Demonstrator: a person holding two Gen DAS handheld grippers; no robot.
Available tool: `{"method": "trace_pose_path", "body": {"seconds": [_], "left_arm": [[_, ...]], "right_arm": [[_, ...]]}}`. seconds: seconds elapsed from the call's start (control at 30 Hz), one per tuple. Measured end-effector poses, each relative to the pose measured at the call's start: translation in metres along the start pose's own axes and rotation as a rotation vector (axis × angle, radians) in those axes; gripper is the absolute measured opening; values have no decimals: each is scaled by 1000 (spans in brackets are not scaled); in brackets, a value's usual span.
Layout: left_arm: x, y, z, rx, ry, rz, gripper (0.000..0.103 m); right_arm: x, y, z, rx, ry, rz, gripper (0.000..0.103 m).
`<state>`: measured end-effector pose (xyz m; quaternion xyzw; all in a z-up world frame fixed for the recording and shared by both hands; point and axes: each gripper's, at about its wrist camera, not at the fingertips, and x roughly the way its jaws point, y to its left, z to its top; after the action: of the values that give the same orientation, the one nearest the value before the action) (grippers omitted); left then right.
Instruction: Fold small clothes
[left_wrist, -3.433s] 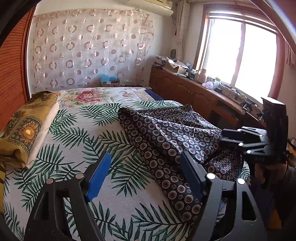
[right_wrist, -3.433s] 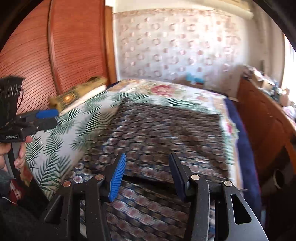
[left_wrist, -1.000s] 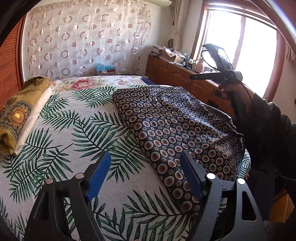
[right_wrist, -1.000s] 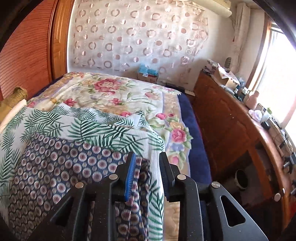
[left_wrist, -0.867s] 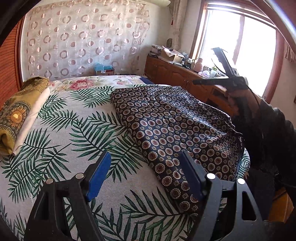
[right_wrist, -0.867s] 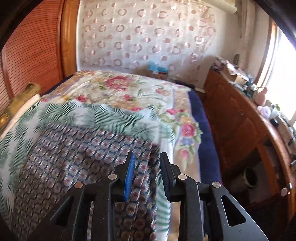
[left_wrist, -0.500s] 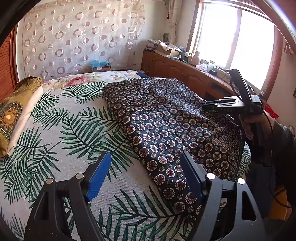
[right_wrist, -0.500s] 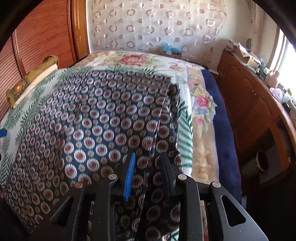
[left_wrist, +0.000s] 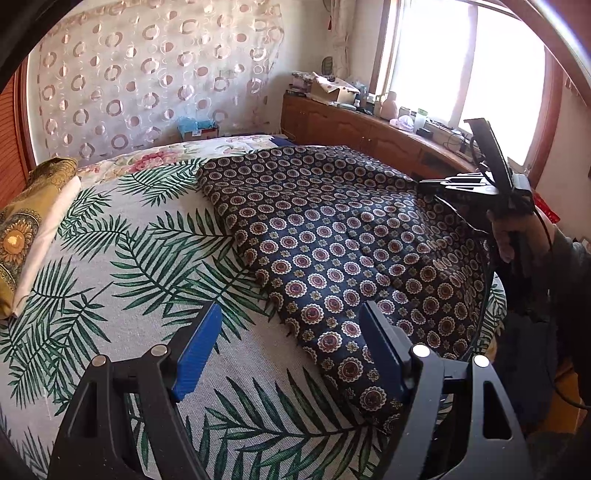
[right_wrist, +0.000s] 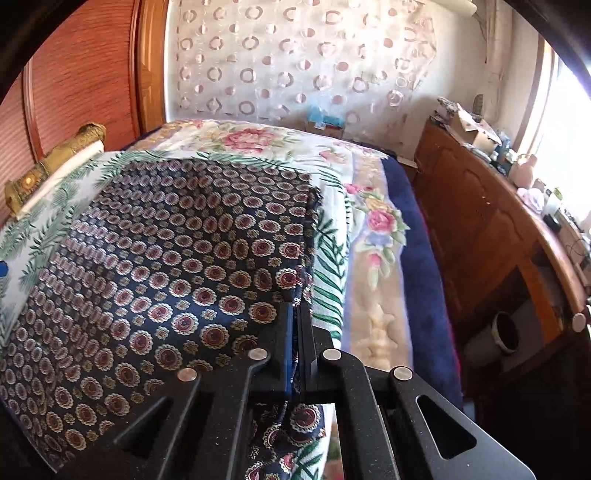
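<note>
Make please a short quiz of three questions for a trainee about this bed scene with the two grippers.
1. True or false: the left gripper is closed on the dark patterned garment.
2. What does the right gripper pinch? A) the yellow folded cloth B) the garment's edge C) nothing
3. What print has the bedspread under the garment?

Key: 1 false, it is open and empty. 2 B. 3 green palm leaves.
</note>
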<state>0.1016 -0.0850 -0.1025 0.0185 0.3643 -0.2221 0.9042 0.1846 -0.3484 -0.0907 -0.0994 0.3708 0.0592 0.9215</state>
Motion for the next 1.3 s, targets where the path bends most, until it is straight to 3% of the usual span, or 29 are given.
{"method": "trace_pose_path", "body": {"seconds": [0.13, 0.3, 0.4, 0.7, 0.87, 1.03, 1.17, 1.3], "left_arm": [[3, -3, -2, 13, 11, 13, 77], [6, -6, -5, 25, 29, 8, 77], [10, -5, -9, 17, 53, -21, 77], [13, -10, -14, 19, 73, -34, 77], [13, -9, -16, 14, 76, -43, 77], [14, -11, -20, 2, 100, -104, 56], [12, -15, -24, 14, 106, -111, 54], [12, -16, -24, 17, 108, -110, 54]], "right_arm": [[-10, 9, -5, 29, -39, 19, 3], [-35, 13, -31, 63, -111, 16, 34], [-47, 15, -51, 86, -112, 19, 37], [-54, 18, -100, 205, -33, 61, 38], [-51, 19, -107, 221, -7, 80, 38], [-59, 23, -104, 196, 13, 79, 38], [-60, 26, -102, 182, 12, 106, 38], [-63, 28, -102, 160, 16, 79, 38]]}}
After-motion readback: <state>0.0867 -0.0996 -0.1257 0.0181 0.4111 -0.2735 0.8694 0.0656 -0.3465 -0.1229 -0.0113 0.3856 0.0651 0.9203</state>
